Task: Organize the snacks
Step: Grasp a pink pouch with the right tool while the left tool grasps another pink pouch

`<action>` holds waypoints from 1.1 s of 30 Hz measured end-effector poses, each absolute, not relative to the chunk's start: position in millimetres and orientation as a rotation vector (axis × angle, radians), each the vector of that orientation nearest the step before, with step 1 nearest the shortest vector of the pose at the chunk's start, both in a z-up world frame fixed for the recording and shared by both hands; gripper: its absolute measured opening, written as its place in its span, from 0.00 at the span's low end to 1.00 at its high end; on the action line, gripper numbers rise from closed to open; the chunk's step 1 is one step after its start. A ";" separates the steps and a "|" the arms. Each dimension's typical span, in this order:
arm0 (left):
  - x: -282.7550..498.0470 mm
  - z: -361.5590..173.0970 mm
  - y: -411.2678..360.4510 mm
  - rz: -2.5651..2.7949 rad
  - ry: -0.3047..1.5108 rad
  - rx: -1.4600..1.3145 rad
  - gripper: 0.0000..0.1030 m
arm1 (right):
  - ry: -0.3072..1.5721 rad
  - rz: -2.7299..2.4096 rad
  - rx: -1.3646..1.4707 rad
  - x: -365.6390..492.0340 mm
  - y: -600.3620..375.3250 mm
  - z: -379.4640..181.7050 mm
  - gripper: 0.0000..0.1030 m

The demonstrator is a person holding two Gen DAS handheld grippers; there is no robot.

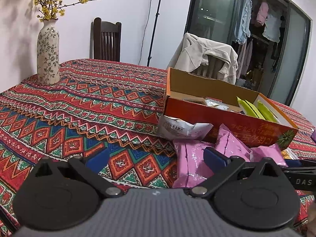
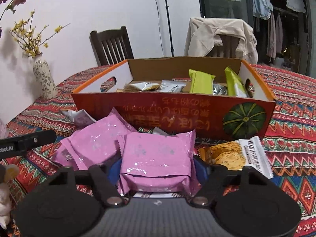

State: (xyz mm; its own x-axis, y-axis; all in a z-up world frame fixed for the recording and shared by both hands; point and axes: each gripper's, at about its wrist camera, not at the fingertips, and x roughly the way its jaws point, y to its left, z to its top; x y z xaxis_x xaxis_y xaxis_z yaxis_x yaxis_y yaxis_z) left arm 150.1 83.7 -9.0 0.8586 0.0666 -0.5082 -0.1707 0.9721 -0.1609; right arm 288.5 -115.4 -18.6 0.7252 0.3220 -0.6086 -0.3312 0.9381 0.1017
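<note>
- The bench (image 1: 83, 98) is covered with a red, blue and green zigzag-patterned cloth; a floral vase (image 1: 48, 53) with yellow blossoms is seen upper left, dark wooden chairs and a beige jacket (image 1: 207, 57) draped over one at the back, laundry hung behind glass doors upper right.
- An orange cardboard box (image 2: 173, 110), centre of the right view, is printed with upside-down Japanese text and a green pumpkin; green and silver packets are inside.
- Pink snack packets (image 2: 98, 142) are piled in front of it.
- "DAS" can be read at the left view's right edge.
- The left claw (image 1: 156, 158) is spread wide, nothing gripped.
- The right claw (image 2: 158, 167) is clamped on a pink packet (image 2: 156, 158), lower centre.
</note>
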 end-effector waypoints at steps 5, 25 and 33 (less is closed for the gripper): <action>149.6 -7.3 81.6 0.153 0.531 -0.190 1.00 | 0.597 0.334 -0.008 276.5 -124.6 -5.8 0.69; 174.5 3.6 -11.1 0.028 0.572 0.047 1.00 | 0.524 0.245 0.022 264.4 -171.2 -0.4 0.69; 197.3 -5.6 -32.5 0.005 0.622 0.145 1.00 | 0.526 0.226 0.050 264.8 -177.3 -1.5 0.69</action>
State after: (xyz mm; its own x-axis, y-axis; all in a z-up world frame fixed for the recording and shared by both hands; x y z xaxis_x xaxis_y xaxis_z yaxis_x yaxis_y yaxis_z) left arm 197.3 -32.5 -5.6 0.8133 0.0487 -0.5798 0.0385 0.9898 0.1371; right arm 264.8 -177.3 -1.5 0.8408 0.2264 -0.4918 -0.2010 0.9740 0.1047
